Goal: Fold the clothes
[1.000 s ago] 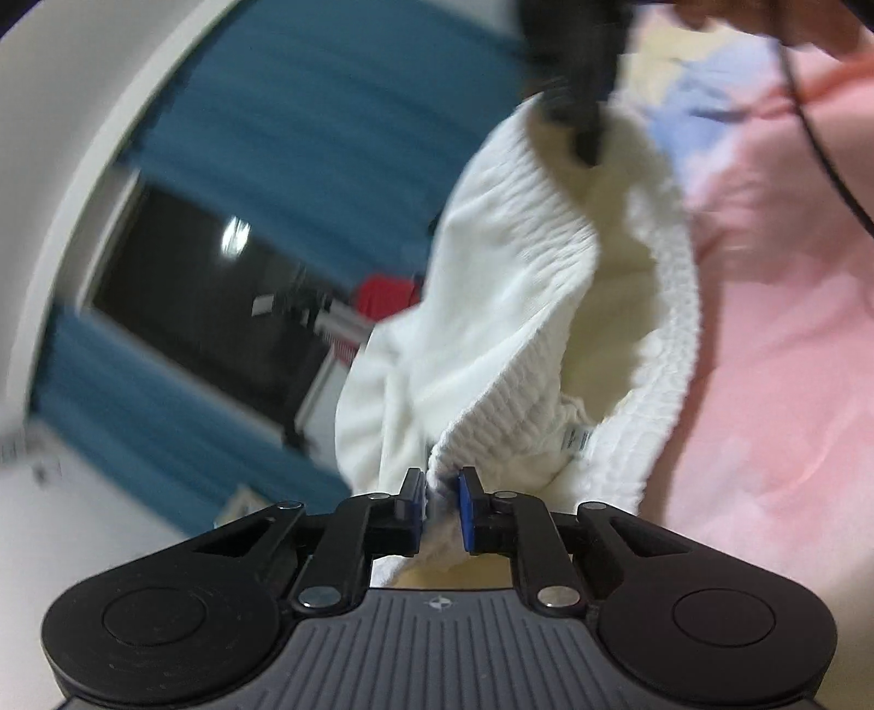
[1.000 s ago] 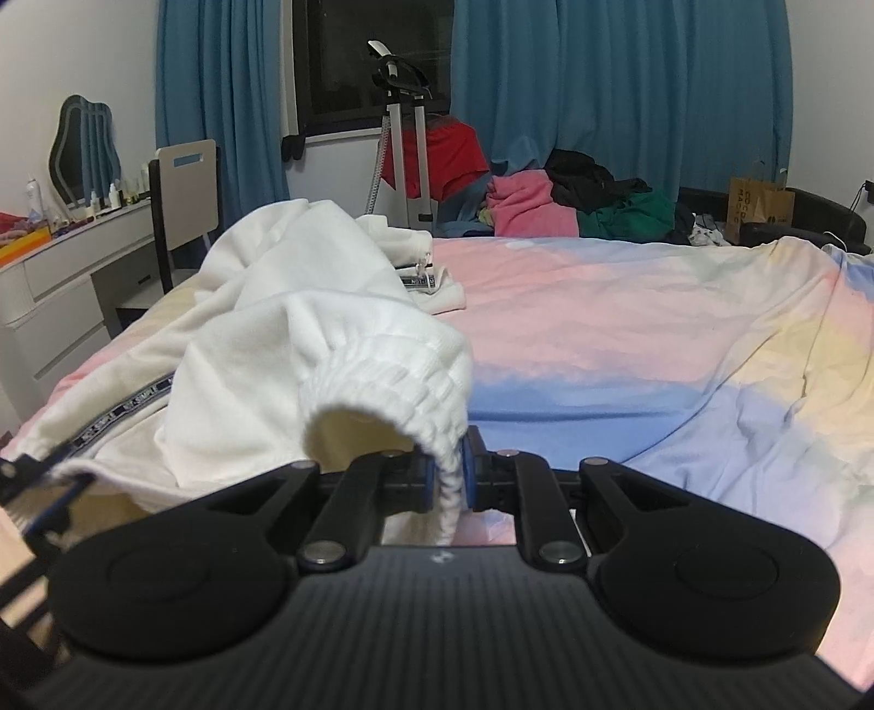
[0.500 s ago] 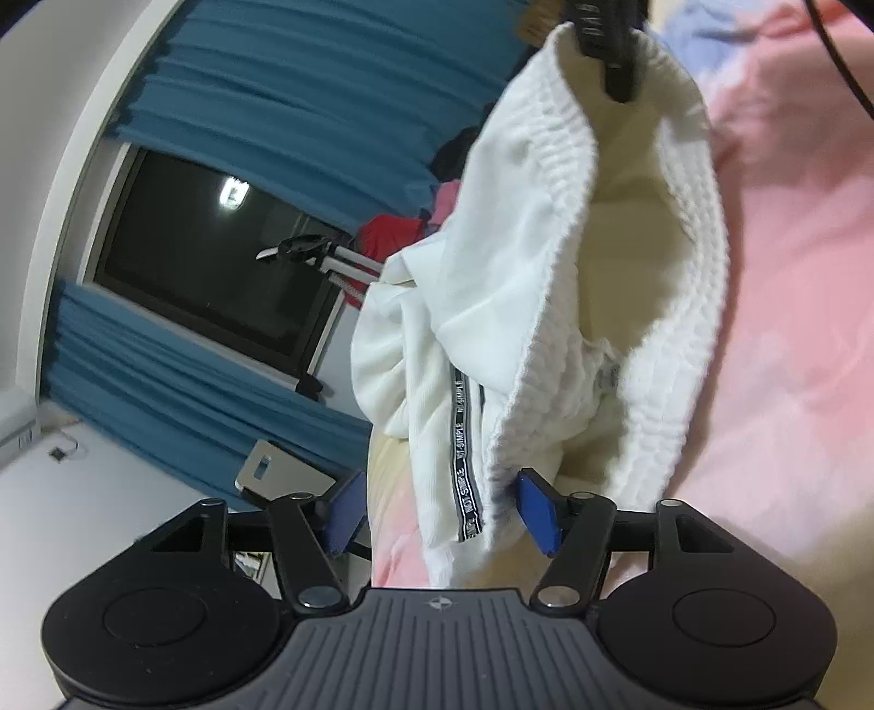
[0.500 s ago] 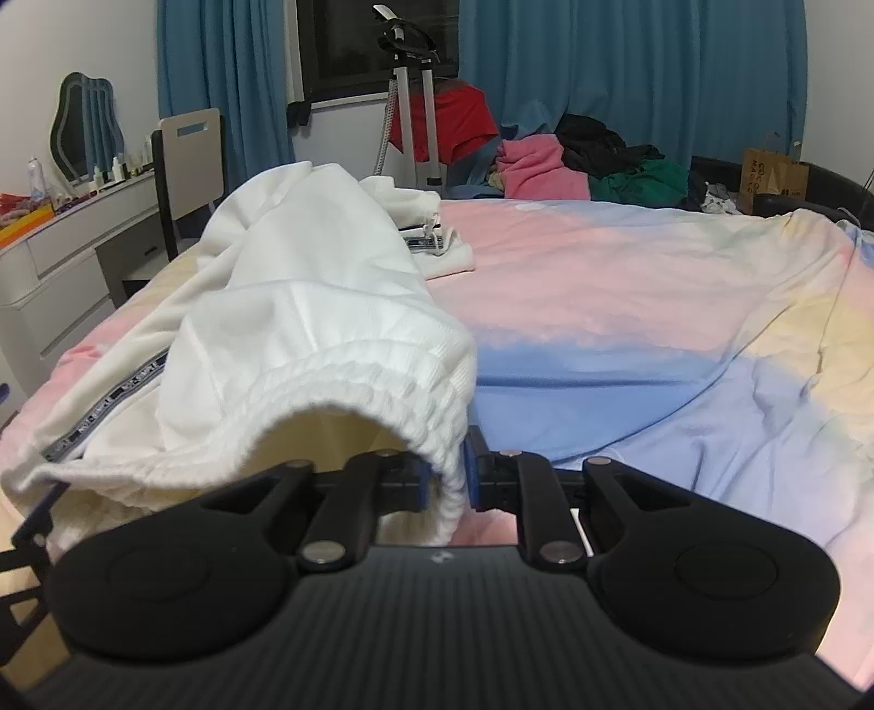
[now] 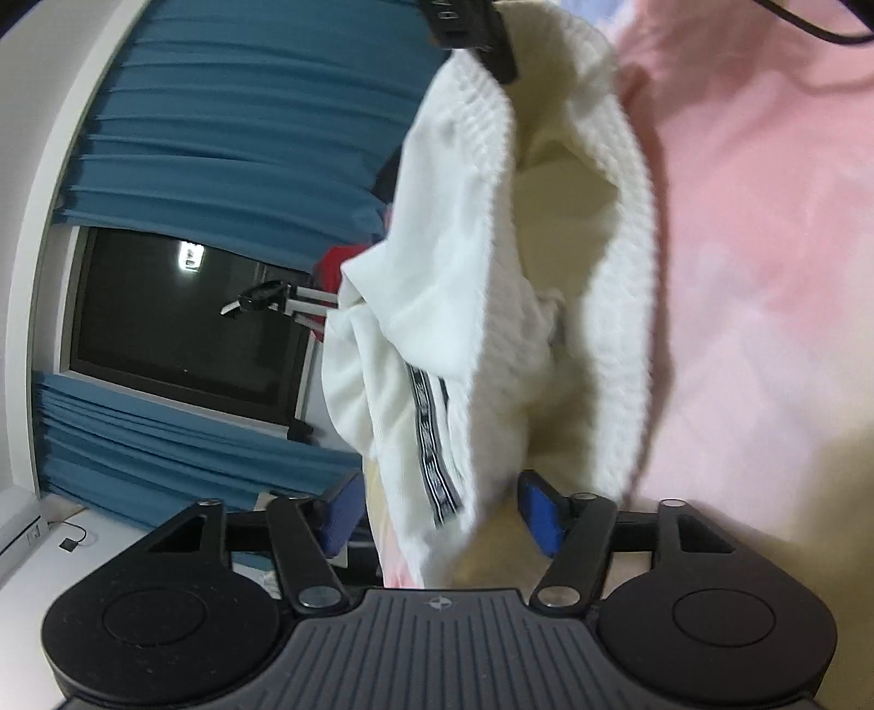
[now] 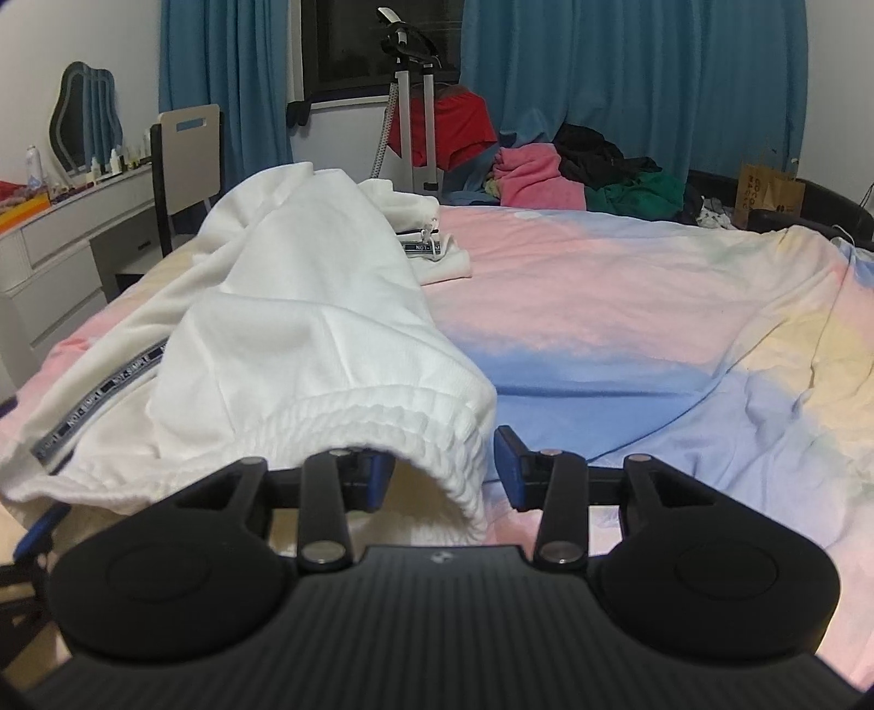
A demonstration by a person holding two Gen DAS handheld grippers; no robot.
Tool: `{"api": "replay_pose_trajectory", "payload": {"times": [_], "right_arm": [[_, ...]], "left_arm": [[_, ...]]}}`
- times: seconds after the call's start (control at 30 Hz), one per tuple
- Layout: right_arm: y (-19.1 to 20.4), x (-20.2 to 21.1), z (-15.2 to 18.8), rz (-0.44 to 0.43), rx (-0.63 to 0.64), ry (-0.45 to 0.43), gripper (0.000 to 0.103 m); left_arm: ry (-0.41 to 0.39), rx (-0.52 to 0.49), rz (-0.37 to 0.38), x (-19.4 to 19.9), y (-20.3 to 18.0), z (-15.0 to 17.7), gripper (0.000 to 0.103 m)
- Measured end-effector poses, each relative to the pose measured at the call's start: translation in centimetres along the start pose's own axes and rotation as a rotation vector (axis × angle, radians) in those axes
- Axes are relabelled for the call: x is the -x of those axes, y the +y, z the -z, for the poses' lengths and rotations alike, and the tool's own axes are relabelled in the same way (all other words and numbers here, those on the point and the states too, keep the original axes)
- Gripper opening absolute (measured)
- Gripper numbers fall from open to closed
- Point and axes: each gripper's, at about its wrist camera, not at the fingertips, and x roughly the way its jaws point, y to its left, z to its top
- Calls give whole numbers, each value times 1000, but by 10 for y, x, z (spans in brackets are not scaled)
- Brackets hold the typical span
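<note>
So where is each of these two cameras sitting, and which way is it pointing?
Left wrist view: on the left gripper, rolled sideways, looking along its open fingers at the white sweatpants, with curtains, a dark window and the pink bedsheet behind.
Right wrist view: on the right gripper, level, looking across the bed to the curtains; its open fingers straddle the elastic waistband.
No hand or sleeve shows in either.
Shared: the same sweatpants and bedsheet; the right gripper's fingers appear at the top of the left view.
</note>
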Motion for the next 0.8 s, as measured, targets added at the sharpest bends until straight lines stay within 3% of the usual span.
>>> {"api": "replay_pose_trajectory", "payload": {"times": [0.07,0.2,0.3,0.4,0.47,0.57,0.67,0.77,0.8], "right_arm": [[2,2,0,-11,16,-12,42],[7,5,-1,-32,48,-35,44],[11,8,-1,-48,72,-53,44],[29,18,2,-134,161,-91,43],[46,22,7,-196,253,-81,41],[67,17,18,-281,323,-9,41],[83,8,29,-301,397,54,43],[73,15,20,-350,335,61,44],[68,18,16,-368,306,61,43]], "left_arm": [[4,84,6,-7,13,-2,35],[-1,394,-23,-12,68,5,30],[-13,731,-16,-2,125,32,26],[-9,1093,22,5,173,69,23],[34,1274,49,31,176,104,22],[214,1425,182,7,182,146,23],[309,1459,250,10,173,163,24],[398,1483,313,15,163,177,36],[397,1513,317,41,157,182,40]]}}
